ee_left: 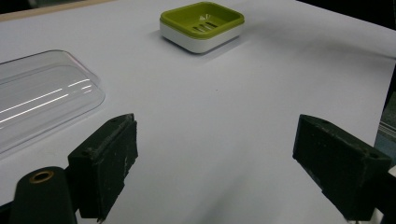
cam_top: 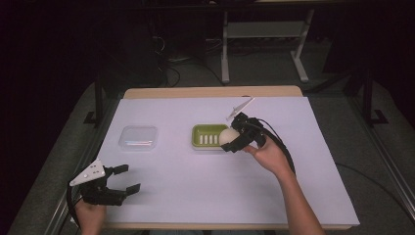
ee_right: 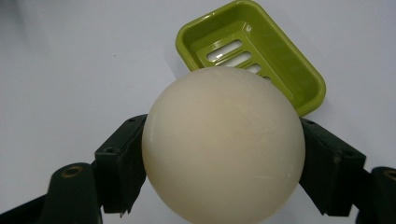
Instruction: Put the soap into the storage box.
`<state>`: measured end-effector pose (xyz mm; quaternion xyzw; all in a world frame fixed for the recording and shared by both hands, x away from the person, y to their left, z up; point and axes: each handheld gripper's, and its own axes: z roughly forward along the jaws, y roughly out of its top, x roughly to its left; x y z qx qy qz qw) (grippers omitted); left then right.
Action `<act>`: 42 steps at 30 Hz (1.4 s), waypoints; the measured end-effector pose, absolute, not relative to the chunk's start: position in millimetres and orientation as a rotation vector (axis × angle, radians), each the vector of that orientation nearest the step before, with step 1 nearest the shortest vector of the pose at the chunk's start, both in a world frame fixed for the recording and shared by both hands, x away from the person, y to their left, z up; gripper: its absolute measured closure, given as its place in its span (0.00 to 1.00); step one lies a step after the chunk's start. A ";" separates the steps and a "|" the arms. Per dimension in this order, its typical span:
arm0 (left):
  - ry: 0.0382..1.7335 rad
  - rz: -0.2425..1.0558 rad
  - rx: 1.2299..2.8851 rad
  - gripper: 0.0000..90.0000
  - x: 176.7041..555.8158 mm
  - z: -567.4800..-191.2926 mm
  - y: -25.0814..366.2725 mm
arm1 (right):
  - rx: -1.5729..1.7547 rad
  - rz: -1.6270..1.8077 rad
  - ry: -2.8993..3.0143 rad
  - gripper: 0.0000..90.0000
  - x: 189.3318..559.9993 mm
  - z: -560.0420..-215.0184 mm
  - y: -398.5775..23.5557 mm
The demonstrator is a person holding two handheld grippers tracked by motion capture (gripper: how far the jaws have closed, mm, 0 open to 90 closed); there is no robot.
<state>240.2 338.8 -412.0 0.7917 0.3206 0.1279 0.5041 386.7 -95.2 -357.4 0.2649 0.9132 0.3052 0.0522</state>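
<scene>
While the right gripper [cam_top: 234, 139] is clamping the ball [cam_top: 228, 135] between its jaws, it is holding it raised at the 3 o'clock rim of the green dish [cam_top: 204, 129]. Judged from this, the pickup is done and the placing remains. Slots in the dish floor are showing bare; nothing is lying in it. At 9 o'clock, the clear lid [cam_top: 138, 137] is resting on the tabletop [cam_top: 195, 186]. At 7 o'clock, the left gripper [cam_top: 125, 178] is waiting, jaws apart, holding nothing.

Matt cream ball [ee_right: 223, 144], glossy green plastic dish [ee_right: 280, 60], clear shiny plastic lid [ee_left: 42, 98], white paper sheet [cam_top: 195, 176]
</scene>
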 end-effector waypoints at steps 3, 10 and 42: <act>0.771 0.311 1.914 0.15 240.1 -411.6 339.3 | 0.801 0.921 2.780 0.26 389.2 -356.7 -91.0; 0.778 0.309 1.905 0.15 239.7 -411.6 339.6 | 0.779 0.904 2.781 0.26 395.0 -354.6 -81.0; 0.783 0.307 1.898 0.15 240.3 -411.7 340.0 | 0.735 0.911 2.779 0.26 417.4 -340.8 -52.3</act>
